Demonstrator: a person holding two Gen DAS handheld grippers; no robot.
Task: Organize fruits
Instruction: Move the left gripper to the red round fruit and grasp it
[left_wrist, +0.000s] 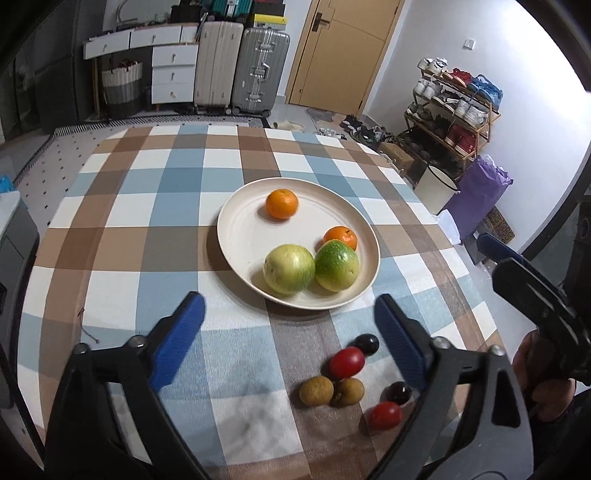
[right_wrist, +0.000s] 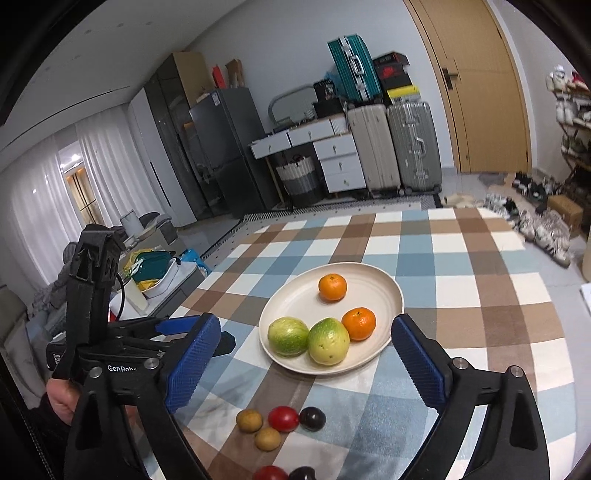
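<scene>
Both grippers, left (left_wrist: 288, 325) and right (right_wrist: 306, 347), hang with fingers apart, holding nothing. Small fruits (left_wrist: 347, 363) lie on the counter (left_wrist: 147, 221) near a plate (left_wrist: 240, 236) of oranges and guavas.

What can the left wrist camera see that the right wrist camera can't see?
Only the left wrist view shows the purple bag and the white bucket beside the table.

Only the right wrist view shows the dark fridge and the white curtains.

Both show the plate holding two oranges and two green fruits, the small fruits lying on the checked tablecloth, the suitcases and the door. Both grippers, left gripper and right gripper, are open and empty.
</scene>
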